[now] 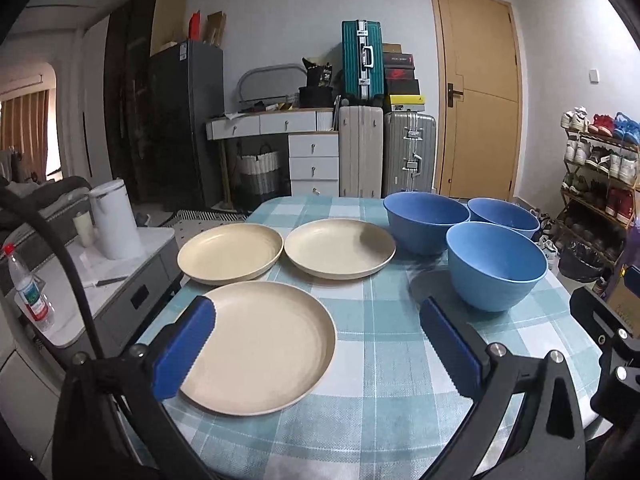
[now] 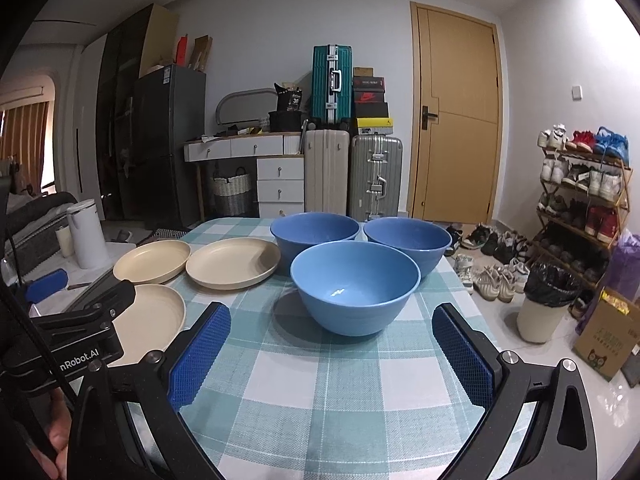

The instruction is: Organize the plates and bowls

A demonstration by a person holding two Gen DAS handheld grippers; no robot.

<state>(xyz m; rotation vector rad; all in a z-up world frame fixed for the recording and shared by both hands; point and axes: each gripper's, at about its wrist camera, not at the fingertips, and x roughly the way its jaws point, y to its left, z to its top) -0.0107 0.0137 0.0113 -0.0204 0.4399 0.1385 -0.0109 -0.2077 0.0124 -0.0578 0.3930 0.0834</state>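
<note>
Three cream plates lie on the checked tablecloth (image 1: 384, 360): a near one (image 1: 264, 348), a far left one (image 1: 230, 252) and a far middle one (image 1: 340, 248). Three blue bowls stand to their right: a near one (image 1: 496, 266) and two behind it (image 1: 426, 220) (image 1: 504, 216). My left gripper (image 1: 320, 320) is open, its left finger over the near plate's left rim. My right gripper (image 2: 332, 332) is open and empty, just short of the near bowl (image 2: 354, 286). The plates (image 2: 230, 262) show at the left of the right wrist view.
A low cabinet (image 1: 120, 280) with a white kettle (image 1: 114, 220) and a water bottle (image 1: 28, 288) stands left of the table. A shoe rack (image 2: 580, 200), a bin (image 2: 544, 304) and a cardboard box (image 2: 608, 336) stand on the floor to the right.
</note>
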